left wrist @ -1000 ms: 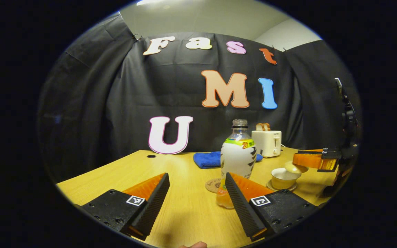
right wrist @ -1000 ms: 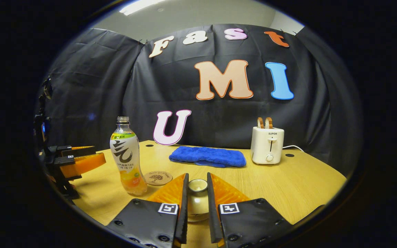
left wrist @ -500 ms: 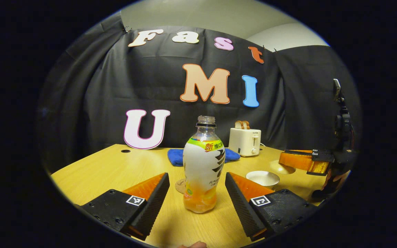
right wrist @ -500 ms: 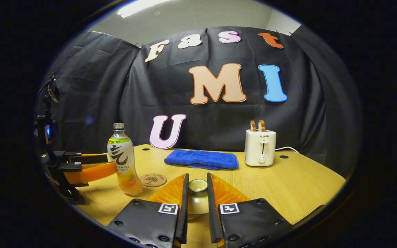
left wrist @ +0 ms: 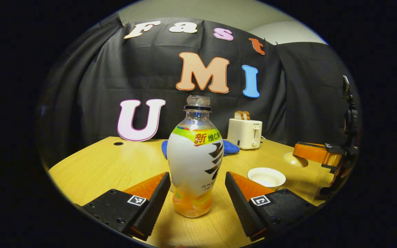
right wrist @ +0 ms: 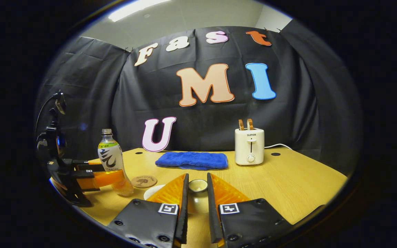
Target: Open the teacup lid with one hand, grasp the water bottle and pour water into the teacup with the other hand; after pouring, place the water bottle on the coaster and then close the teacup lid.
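Straddling the bottle (left wrist: 195,158) with my left hand-held gripper (left wrist: 196,196): jaws wide open, one finger on each side of the lower body, neither touching yet. Bottle stands upright on the tabletop (left wrist: 115,165), cap off, a little orange liquid at the bottom, so I judge it light and easy to tip. Thin plastic and a slick label sleeve, so it will probably flex and slip; best hold looks like the waist under the label bulge, squeezed gently.

My right hand-held gripper (right wrist: 196,193) is closed on the lid (right wrist: 197,185), pinching its knob and holding it up and clear of the cup. The lid is ceramic and fragile, the knob small, so I'd keep the grip firm.

Cup (left wrist: 266,176) sits open, just right of the bottle; from the right gripper view its rim (right wrist: 152,192) shows near the coaster (right wrist: 144,181). Coaster lies flat, just beside the bottle.

Farther back: blue towel (right wrist: 191,160), white toaster (right wrist: 249,146) with toast in the slots. Tabletop is smooth pale wood, and the black cloth wall (right wrist: 91,86) rises behind it.
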A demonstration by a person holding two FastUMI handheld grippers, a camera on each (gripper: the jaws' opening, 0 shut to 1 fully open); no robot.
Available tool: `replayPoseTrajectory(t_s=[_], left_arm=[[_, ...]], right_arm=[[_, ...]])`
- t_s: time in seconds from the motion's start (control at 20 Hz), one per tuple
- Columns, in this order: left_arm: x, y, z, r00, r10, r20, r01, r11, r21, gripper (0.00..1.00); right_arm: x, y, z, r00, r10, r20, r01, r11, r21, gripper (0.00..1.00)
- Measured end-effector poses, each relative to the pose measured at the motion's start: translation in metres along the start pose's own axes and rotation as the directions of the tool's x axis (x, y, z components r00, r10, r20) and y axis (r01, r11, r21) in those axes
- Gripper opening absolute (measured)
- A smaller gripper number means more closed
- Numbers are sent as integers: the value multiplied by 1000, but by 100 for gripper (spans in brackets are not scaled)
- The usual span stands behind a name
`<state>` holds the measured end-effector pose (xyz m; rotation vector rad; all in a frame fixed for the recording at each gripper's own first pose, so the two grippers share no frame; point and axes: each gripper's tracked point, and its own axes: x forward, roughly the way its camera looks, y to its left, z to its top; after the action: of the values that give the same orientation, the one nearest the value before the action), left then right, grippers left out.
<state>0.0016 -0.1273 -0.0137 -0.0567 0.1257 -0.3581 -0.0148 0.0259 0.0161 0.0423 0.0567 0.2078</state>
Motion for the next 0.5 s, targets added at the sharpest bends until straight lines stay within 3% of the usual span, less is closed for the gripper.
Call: replayPoseTrajectory(t_s=[0.15, 0.3, 0.5], left_arm=[[7, 7, 1, 1000, 23, 11, -23, 999, 43, 84], [12, 11, 2, 999, 39, 15, -39, 998, 44, 67], [15, 12, 3, 999, 50, 5, -51, 996, 69, 60]], right_arm=[[1, 0, -5, 1000, 10, -6, -10, 1000, 0, 30], [2, -1, -8, 1000, 12, -13, -12, 1000, -12, 29], [2, -5, -9, 1000, 14, -13, -14, 1000, -24, 30]])
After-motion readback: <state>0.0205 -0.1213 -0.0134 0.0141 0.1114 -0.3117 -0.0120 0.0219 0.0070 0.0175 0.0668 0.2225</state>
